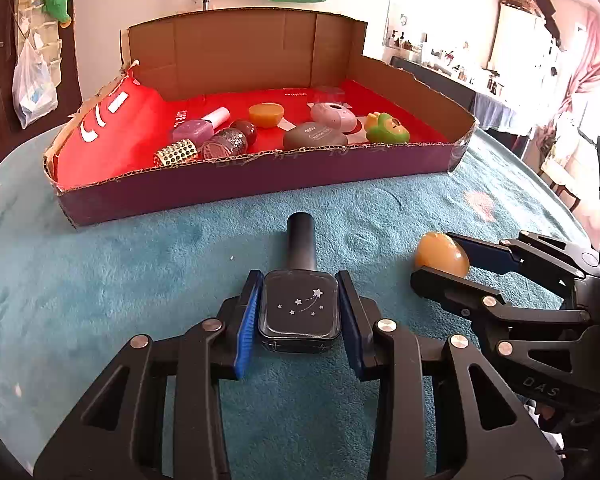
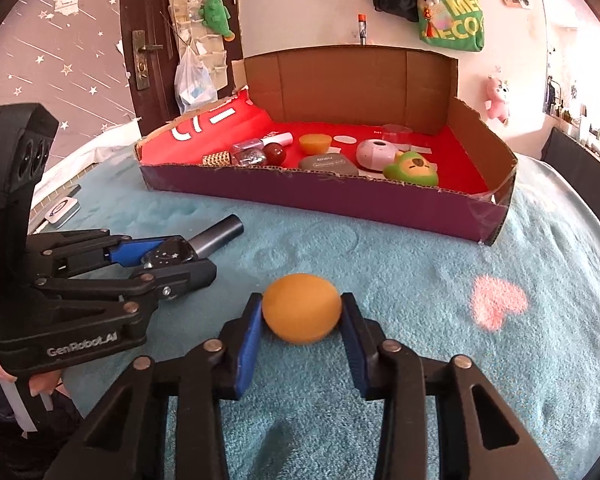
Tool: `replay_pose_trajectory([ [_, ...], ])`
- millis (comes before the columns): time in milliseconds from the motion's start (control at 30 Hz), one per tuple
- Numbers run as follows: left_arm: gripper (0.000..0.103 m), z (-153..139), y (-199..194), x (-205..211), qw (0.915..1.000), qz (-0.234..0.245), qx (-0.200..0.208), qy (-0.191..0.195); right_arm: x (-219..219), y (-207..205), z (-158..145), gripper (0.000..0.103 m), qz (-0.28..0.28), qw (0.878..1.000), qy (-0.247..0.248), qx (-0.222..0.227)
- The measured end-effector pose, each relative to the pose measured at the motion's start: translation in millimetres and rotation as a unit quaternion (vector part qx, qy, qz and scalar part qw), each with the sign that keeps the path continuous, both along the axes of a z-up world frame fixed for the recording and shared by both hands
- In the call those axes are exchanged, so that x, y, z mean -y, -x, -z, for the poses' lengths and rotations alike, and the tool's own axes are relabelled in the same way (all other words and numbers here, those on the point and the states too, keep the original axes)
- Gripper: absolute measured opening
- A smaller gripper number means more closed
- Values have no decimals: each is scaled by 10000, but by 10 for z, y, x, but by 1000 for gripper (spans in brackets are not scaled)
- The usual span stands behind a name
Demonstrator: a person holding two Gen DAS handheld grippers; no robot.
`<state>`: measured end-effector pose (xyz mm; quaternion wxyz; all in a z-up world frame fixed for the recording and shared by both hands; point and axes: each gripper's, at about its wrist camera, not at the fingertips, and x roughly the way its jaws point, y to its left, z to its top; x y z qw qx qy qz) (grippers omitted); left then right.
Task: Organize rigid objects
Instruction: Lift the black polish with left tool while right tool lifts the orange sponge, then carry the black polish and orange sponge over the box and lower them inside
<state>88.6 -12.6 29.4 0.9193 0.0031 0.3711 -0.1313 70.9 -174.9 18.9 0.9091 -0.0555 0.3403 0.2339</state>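
We have both claws clamped: left claw (image 1: 300, 308) on the dark bottle (image 1: 300, 300), right claw (image 2: 302, 316) on the orange ball (image 2: 301, 307), ready for the box (image 1: 260, 188) holding the sorted items.

My left gripper (image 1: 300, 308) hides both flanks of the dark bottle (image 1: 300, 312) behind its blue pads; my right gripper (image 2: 302, 312) covers the sides of the orange ball (image 2: 302, 308) likewise; the box's near wall (image 2: 320, 196) cuts off the lower parts of the small things inside (their labels are too small to read); my hand (image 2: 40, 384) runs off the right wrist view's left edge.
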Motion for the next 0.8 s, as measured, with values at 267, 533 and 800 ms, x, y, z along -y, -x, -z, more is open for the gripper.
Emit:
replay_pose_trajectory([
  [267,34,-77,1,-33,9999,45,-8,137,44,-3,-60,40,-3,9998,-220,0],
  [533,33,-579,-220,-256,9986,73,320,404,20,-271,-452,40,-280,9969,-727,-118],
  [800,34,-942,-1096,-394,9992,74,324,-205,-387,-1150,-974,40,-544,9979,-354,24],
])
